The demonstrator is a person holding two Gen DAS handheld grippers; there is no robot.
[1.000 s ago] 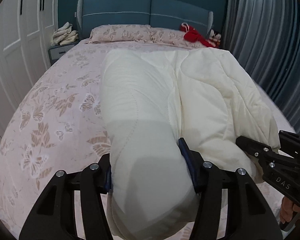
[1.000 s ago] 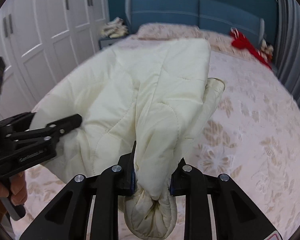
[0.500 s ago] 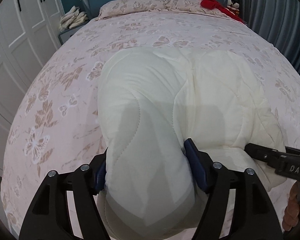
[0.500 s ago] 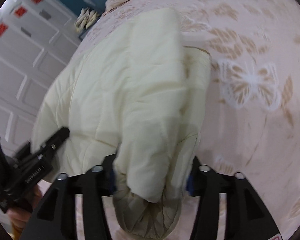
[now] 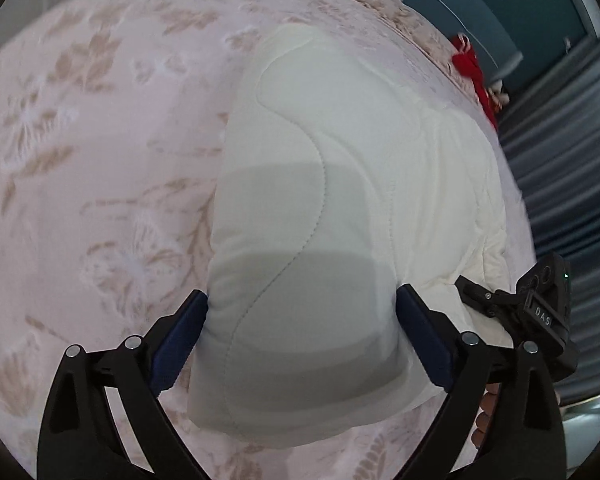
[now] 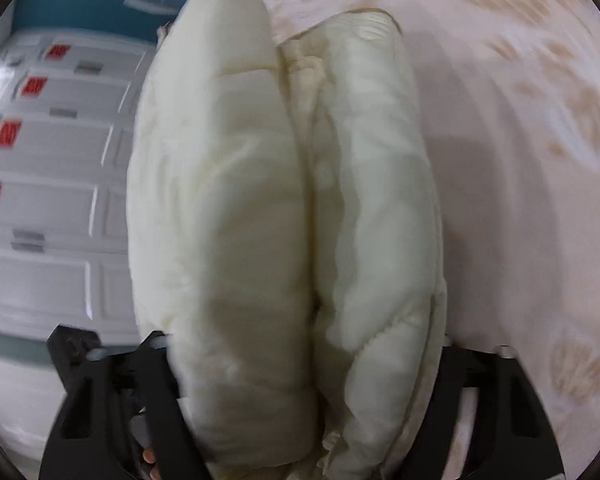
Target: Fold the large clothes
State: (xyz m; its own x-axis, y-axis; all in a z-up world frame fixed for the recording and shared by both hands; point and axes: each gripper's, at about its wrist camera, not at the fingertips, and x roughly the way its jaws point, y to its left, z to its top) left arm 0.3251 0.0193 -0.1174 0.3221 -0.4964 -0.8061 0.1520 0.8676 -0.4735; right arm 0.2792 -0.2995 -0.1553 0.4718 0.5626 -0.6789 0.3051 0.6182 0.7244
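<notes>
Both views sit close behind their jaws. The left wrist view looks down along the cream padded garment [image 5: 340, 184] over the bed [image 5: 80, 140], headboard at upper right. The right wrist view faces the same garment, wardrobe [image 6: 48, 168] at left.

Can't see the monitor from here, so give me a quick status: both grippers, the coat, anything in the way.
Left gripper shut on cream padded coat. Right gripper shut on it too. Coat bunched over floral bedspread. Nothing blocking.
</notes>
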